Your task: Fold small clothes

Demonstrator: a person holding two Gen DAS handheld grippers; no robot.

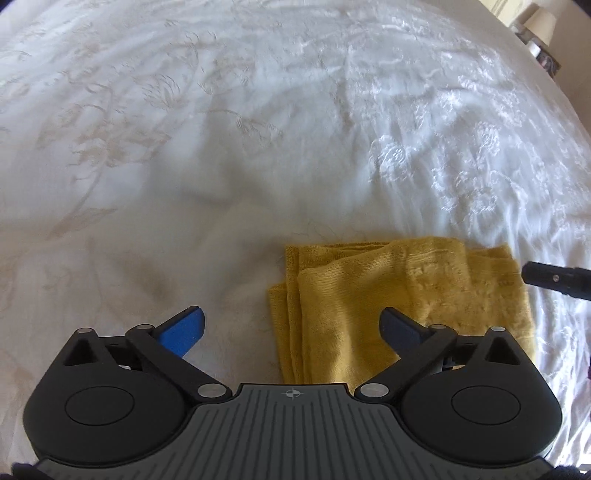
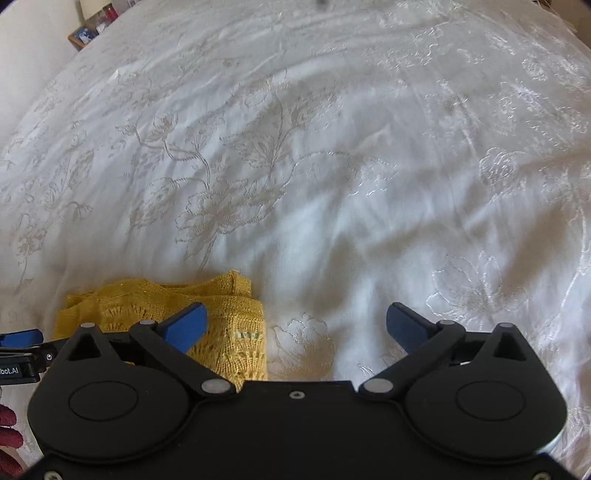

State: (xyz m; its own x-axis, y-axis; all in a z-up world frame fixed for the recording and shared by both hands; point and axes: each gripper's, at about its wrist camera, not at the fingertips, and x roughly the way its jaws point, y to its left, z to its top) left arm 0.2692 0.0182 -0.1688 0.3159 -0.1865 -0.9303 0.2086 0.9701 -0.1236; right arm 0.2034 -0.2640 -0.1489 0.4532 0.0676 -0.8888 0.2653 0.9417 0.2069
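Mustard knit garment (image 1: 388,306) lies folded in layers on the white bedspread (image 1: 258,147), both tools spread wide, empty.

Soft daylight, sheen on the white bedspread (image 1: 461,155), faint shadows, slight blur, fisheye bending at edges

We see wide bare bedspread (image 1: 258,129) ahead of both grippers, open for passage; only folded yellow garment (image 1: 369,306) lies low near us; bedside clutter (image 2: 88,29) and lamp (image 1: 543,22) stand well apart beyond bed edge
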